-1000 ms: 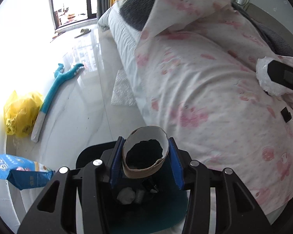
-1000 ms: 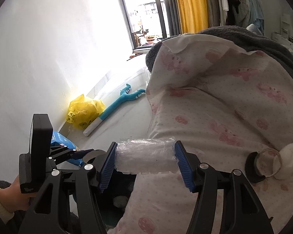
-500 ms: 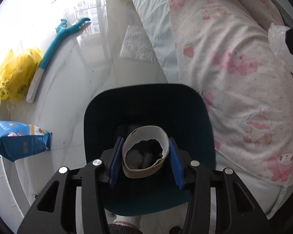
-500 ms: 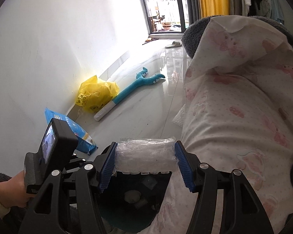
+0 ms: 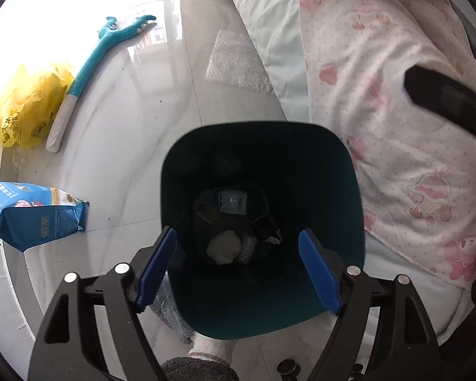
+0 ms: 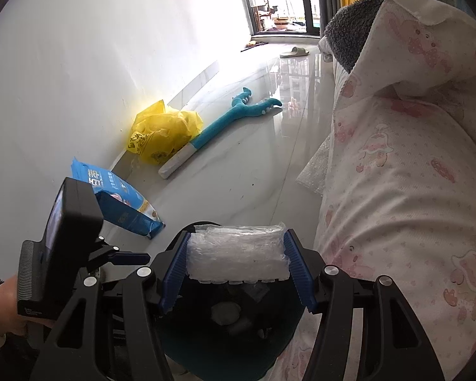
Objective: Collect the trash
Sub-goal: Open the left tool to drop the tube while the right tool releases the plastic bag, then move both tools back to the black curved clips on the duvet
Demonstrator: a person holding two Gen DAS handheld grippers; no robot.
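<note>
My left gripper (image 5: 237, 254) hangs over the dark teal trash bin (image 5: 330, 171), pointing steeply down into it. Its jaws are opening and nothing is between the blue pads. At the bin's bottom lie a grey-white wad (image 5: 223, 249), a brown curved scrap (image 5: 208, 216) and other small litter. My right gripper (image 6: 236, 263) is shut on a roll of clear bubble wrap (image 6: 236, 255), held just above the bin (image 6: 225, 352) beside the bed. The left gripper's body (image 6: 69, 222) and the hand holding it show at the left of the right wrist view.
A bed with a pink-patterned quilt (image 5: 396, 127) borders the bin on the right. On the tiled floor lie a bubble wrap sheet (image 5: 234, 60), a teal toy dinosaur (image 5: 92, 63), a yellow plastic bag (image 5: 28, 111) and a blue snack bag (image 5: 38, 216). A person's socked foot (image 5: 211, 346) stands by the bin.
The left jaws have opened and the cardboard ring they held is gone from between them. Both grippers have sunk closer over the bin, the right one keeping its bubble wrap.
</note>
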